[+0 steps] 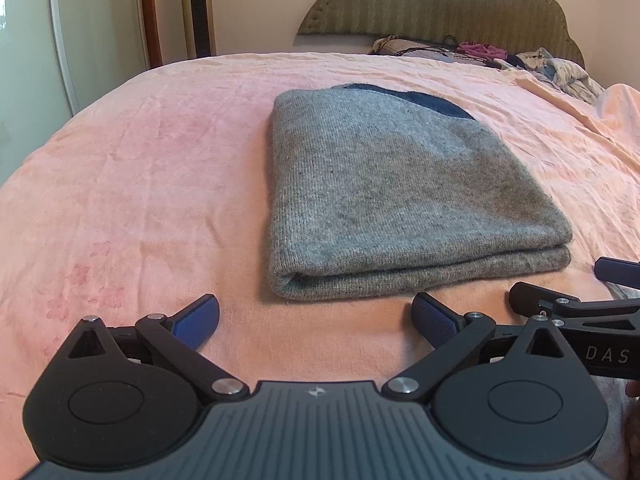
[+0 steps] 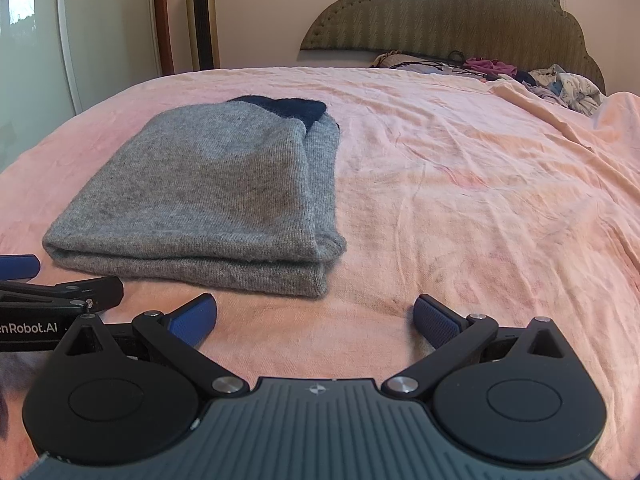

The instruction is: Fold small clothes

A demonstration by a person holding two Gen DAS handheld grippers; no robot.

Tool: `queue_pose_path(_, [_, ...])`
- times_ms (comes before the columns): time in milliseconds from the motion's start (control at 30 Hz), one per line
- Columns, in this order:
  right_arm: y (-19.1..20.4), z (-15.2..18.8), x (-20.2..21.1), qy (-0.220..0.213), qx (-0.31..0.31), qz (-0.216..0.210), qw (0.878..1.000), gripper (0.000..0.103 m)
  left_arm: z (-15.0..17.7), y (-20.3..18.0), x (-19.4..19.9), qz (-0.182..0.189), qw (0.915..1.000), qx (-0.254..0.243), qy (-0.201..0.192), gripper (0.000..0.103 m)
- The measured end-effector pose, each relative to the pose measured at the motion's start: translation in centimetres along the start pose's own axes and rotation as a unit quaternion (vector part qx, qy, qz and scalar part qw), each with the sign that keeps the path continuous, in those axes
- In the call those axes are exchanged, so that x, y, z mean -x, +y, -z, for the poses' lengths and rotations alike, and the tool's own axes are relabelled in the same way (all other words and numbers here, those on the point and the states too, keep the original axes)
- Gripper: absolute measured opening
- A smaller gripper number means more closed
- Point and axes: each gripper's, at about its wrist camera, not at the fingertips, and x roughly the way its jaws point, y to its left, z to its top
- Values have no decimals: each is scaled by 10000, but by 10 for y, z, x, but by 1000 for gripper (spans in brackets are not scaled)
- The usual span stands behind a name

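Grey knit sweater (image 1: 384, 184), folded into a flat rectangle, navy trim at far end, lying on pink bedsheet (image 1: 140, 184)

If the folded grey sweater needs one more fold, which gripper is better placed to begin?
Probably the left gripper: the grey sweater lies directly ahead of it. The right gripper faces bare sheet. Both are open.

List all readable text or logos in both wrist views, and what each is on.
"DAS" on the black body of the right gripper, cut off by the frame edge in the left wrist view.
"enRobot.AI" on the black body of the left gripper, start cut off in the right wrist view.
Small diamond emblem, no letters, on each gripper's grey ribbed base.
Nothing readable on the grey sweater, the pink bedsheet or the tower fan.
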Motion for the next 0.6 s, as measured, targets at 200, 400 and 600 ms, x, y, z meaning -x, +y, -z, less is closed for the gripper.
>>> queue_pose_path(200, [0,0,0,0,-3,0,10000,103,2,1,1,14,10000,16,-45,103])
queue_pose_path(400, [0,0,0,0,-3,-1,10000,103,4,1,1,12,9999,28,-127,103])
queue_pose_path(600, [0,0,0,0,-3,-1,10000,103,5,0,2,14,9999,28,-133,103])
